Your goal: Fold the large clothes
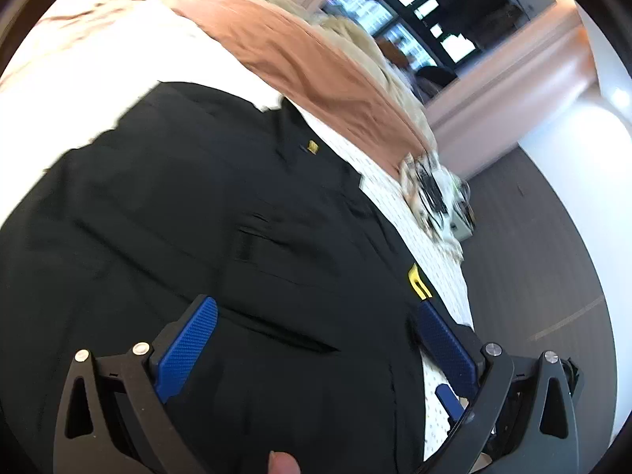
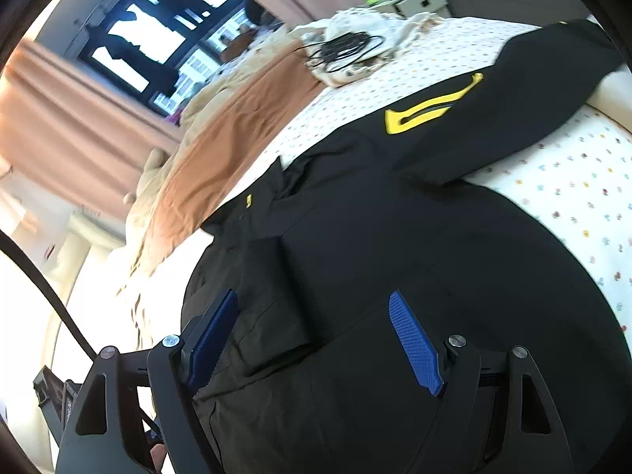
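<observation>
We are working over a bed [image 2: 572,205] beside a curtained window [image 2: 130,51]. The black jacket [image 2: 395,256] is lying spread under our left gripper [image 1: 316,331] and right gripper [image 2: 316,335], both released, gripping nothing.

Black garment [image 2: 375,245]: 1 large dark jacket-type item, laid flat and spread open on a white bedsheet [image 2: 572,197] printed with small coloured dots. 1 sleeve [image 2: 513,110] extends outward toward the bed edge and carries a yellow emblem [image 2: 426,112]. A small yellow tag [image 2: 248,200] sits near the collar area. The fabric shows shallow folds and a pocket flap [image 1: 252,237].
</observation>
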Available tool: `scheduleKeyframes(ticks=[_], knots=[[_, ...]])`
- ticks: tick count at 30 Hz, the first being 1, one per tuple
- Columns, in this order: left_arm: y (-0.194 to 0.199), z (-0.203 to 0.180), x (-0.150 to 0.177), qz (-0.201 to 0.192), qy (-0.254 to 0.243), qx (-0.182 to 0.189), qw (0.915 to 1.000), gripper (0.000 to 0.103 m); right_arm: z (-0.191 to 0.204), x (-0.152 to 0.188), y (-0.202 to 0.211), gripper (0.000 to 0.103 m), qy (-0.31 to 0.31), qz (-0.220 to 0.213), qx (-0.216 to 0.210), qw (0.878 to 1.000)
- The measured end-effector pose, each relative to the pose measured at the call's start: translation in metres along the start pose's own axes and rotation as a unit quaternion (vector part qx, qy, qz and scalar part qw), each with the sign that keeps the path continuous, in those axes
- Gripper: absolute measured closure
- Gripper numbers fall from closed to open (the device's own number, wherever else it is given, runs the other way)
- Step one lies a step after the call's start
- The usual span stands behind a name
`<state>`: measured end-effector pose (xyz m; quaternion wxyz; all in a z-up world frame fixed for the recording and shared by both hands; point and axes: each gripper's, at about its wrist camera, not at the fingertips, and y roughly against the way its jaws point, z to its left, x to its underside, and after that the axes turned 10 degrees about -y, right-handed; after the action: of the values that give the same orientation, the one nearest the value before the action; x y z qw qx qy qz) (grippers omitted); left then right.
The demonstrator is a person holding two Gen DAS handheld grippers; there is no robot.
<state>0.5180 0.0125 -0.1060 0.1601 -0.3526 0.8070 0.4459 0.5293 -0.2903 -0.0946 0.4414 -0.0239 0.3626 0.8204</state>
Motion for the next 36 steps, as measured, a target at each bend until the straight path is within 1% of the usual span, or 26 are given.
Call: scheduleKeyframes(ticks=[6,8,10,13,17,18,21,24,26,29,30,31,32,33,36], knots=[[0.035,0.032,0.000,-0.046,0.005,-0.042,0.9981,0.000,0.010,0.010,-0.021,0.025,0.040,0.023,-0.018,0.999],[0.047,0.042,-0.003,-0.067,0.004,-0.062,0.9958,0.000,0.017,0.016,-0.031,0.025,0.065,0.027,-0.011,0.997],[0.052,0.051,-0.009,-0.081,0.012,-0.066,0.9944,0.000,0.024,0.021,-0.041,0.025,0.084,0.031,-0.010,0.996],[0.061,0.068,-0.012,-0.101,0.033,-0.077,0.9914,0.000,0.036,0.032,-0.062,0.025,0.114,0.049,-0.009,0.992],[0.068,0.090,-0.014,-0.116,0.058,-0.098,0.9867,0.000,0.056,0.046,-0.091,0.025,0.173,0.075,0.000,0.982],[0.070,0.098,-0.015,-0.120,0.068,-0.101,0.9852,0.000,0.062,0.052,-0.101,0.025,0.197,0.083,0.006,0.977],[0.075,0.110,-0.015,-0.129,0.086,-0.106,0.9822,0.000,0.074,0.065,-0.123,0.025,0.240,0.098,0.032,0.965],[0.075,0.117,-0.014,-0.136,0.100,-0.104,0.9802,0.000,0.081,0.074,-0.143,0.025,0.255,0.108,0.049,0.960],[0.072,0.119,-0.014,-0.135,0.101,-0.102,0.9804,0.000,0.084,0.080,-0.155,0.025,0.278,0.102,0.080,0.952],[0.071,0.118,-0.012,-0.130,0.097,-0.100,0.9817,0.000,0.077,0.084,-0.172,0.025,0.291,0.118,0.111,0.943],[0.070,0.118,-0.012,-0.129,0.096,-0.098,0.9821,0.000,0.076,0.084,-0.173,0.031,0.298,0.115,0.111,0.941],[0.069,0.118,-0.012,-0.128,0.096,-0.097,0.9824,0.000,0.076,0.084,-0.170,0.040,0.305,0.109,0.117,0.939],[0.068,0.117,-0.012,-0.127,0.095,-0.094,0.9828,0.000,0.074,0.079,-0.168,0.058,0.306,0.108,0.119,0.938],[0.068,0.115,-0.012,-0.127,0.095,-0.093,0.9830,0.000,0.072,0.075,-0.165,0.067,0.300,0.110,0.111,0.941],[0.067,0.110,-0.011,-0.125,0.088,-0.089,0.9842,0.000,0.062,0.059,-0.153,0.070,0.261,0.109,0.078,0.956]])
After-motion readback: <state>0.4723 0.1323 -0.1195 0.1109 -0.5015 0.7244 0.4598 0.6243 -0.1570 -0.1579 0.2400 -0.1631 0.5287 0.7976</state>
